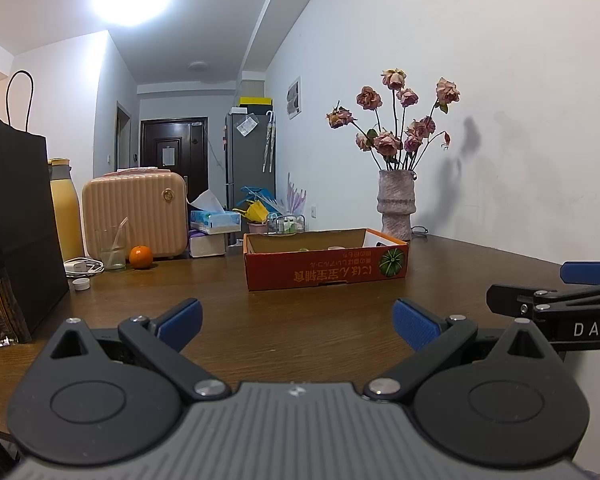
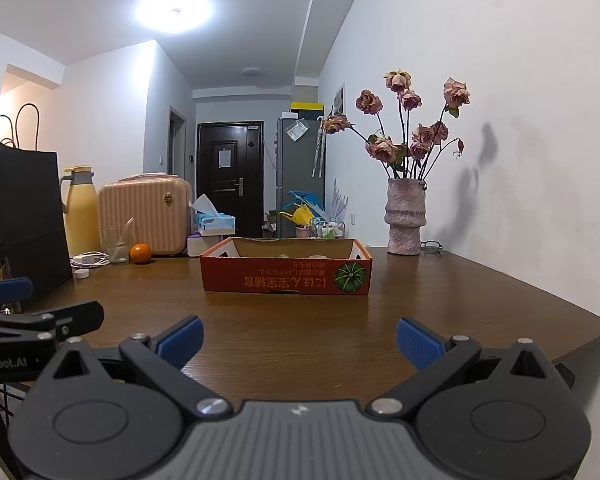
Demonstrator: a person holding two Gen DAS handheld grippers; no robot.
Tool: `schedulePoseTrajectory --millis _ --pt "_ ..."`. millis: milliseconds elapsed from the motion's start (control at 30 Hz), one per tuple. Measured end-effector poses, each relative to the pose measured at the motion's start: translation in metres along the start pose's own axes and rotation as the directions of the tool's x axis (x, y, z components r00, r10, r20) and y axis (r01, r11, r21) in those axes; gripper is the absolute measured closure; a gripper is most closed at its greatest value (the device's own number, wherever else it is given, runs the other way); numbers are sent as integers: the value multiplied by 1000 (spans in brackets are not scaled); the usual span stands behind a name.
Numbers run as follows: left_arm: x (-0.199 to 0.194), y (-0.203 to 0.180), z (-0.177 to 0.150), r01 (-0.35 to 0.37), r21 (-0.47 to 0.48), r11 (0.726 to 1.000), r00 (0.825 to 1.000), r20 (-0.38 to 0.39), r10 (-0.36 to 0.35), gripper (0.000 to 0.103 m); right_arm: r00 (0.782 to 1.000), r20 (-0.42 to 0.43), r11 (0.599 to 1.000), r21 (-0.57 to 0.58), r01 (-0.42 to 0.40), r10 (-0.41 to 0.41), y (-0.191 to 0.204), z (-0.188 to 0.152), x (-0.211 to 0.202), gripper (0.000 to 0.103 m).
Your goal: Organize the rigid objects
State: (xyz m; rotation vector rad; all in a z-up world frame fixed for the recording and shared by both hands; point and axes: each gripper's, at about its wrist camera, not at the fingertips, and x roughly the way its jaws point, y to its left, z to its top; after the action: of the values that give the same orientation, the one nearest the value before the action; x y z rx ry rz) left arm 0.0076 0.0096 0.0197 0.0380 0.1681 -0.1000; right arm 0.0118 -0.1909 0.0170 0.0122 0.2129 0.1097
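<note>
A shallow red cardboard box (image 1: 326, 274) (image 2: 286, 276) with a green pumpkin print sits in the middle of the brown wooden table (image 1: 300, 320) (image 2: 300, 328). Small pale items peek over its rim; what they are is unclear. My left gripper (image 1: 298, 324) hovers open over the near table, with nothing between its blue pads. My right gripper (image 2: 300, 342) is open too, likewise holding nothing, beside the left one. An orange (image 1: 141, 257) (image 2: 140, 253) and a white bottle cap (image 1: 81, 284) (image 2: 81, 273) lie at the far left.
A black paper bag (image 1: 16, 224) (image 2: 20, 216), yellow flask (image 1: 66, 208) (image 2: 80, 208), drinking glass (image 1: 111, 248), white charger cable (image 1: 82, 266), peach case (image 1: 136, 212) and tissue box (image 1: 214, 222) line the left. A vase (image 1: 396, 208) (image 2: 405, 216) of dried roses stands by the wall.
</note>
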Motion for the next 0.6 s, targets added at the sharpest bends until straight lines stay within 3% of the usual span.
schedulePoseTrajectory --millis 600 --pt "1 0 -2 5 3 1000 1000 -1 -5 0 1000 -1 1000 6 -1 1 -2 -2 1 0"
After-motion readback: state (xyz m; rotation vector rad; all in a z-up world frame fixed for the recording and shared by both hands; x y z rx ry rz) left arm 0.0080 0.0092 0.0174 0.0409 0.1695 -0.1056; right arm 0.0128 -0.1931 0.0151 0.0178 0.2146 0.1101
